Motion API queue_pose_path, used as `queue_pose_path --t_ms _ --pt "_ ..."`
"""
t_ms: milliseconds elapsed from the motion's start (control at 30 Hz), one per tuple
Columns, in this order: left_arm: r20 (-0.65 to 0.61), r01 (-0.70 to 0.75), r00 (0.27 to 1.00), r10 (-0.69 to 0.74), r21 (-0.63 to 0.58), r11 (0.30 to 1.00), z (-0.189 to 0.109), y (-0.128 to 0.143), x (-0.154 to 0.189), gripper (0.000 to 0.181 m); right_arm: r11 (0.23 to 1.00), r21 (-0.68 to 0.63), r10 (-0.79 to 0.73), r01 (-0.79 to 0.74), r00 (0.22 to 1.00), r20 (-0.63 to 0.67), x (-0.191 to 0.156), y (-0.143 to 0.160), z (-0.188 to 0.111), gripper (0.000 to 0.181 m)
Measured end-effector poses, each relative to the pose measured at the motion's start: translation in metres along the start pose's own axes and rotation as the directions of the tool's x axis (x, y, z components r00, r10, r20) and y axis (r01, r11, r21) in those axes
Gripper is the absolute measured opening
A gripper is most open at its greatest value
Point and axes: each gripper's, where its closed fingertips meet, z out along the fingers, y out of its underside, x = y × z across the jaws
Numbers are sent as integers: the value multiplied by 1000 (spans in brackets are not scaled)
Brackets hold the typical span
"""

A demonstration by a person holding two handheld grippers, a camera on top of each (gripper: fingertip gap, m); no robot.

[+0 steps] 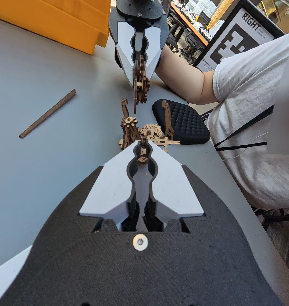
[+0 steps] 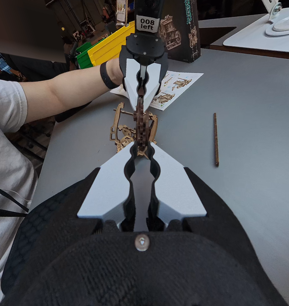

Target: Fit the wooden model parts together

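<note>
The dark gear cluster (image 1: 140, 82) hangs in the air above the grey surface (image 1: 41, 82), pinched edge-on between the tips of the right tongs (image 1: 140, 77), which are closed on it; the pale wooden frame (image 1: 132, 132) stands on the surface below it, beside a black textured pad (image 1: 181, 122); the left tongs (image 1: 143, 144) are closed down on a thin upright part of that frame, steadying it; from the right wrist view the left tongs (image 2: 140, 106) and the gear cluster (image 2: 141, 129) line up almost nose to nose over the frame (image 2: 117, 130); these laser-cut pieces look light, stiff and brittle, so thin arms and gear teeth would likely snap under a hard squeeze or a twist; the safest hold seems to be on the flat faces near the hub, not the teeth; a dark wooden stick (image 1: 47, 114) lies well apart, untouched.
</note>
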Motion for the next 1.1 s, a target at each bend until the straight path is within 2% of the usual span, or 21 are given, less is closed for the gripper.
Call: queue_pose_path --t_ms 100,233,300,433,600,800,967,1100 --pt "-41 -22 999 21 -47 999 0 4 2 3 996 53 65 -67 997 45 -1 -8 -6 10" --pt "-48 -101 994 98 -81 992 5 5 1 3 986 79 147 -150 988 36 6 -12 -5 10" --pt "-32 -124 992 122 -108 986 6 8 -4 3 986 68 148 -152 987 61 2 -14 -3 10" --pt "-44 -108 994 104 -116 987 7 8 -10 3 990 55 132 -132 991 6 5 -17 -8 10" --pt "-85 -106 992 96 -132 986 7 10 -9 3 998 -27 54 -57 994 -96 3 -9 -14 10" --pt "-117 -126 987 110 -143 982 10 12 -6 3 982 -144 98 -120 984 -150 7 10 -27 10" --pt "-113 -137 986 121 -151 979 11 11 -9 3 947 -299 16 -117 948 -318 27 35 -37 10" --pt "-90 -144 987 131 -164 976 12 12 -13 3 919 -377 -20 -110 946 -325 27 48 -30 12"
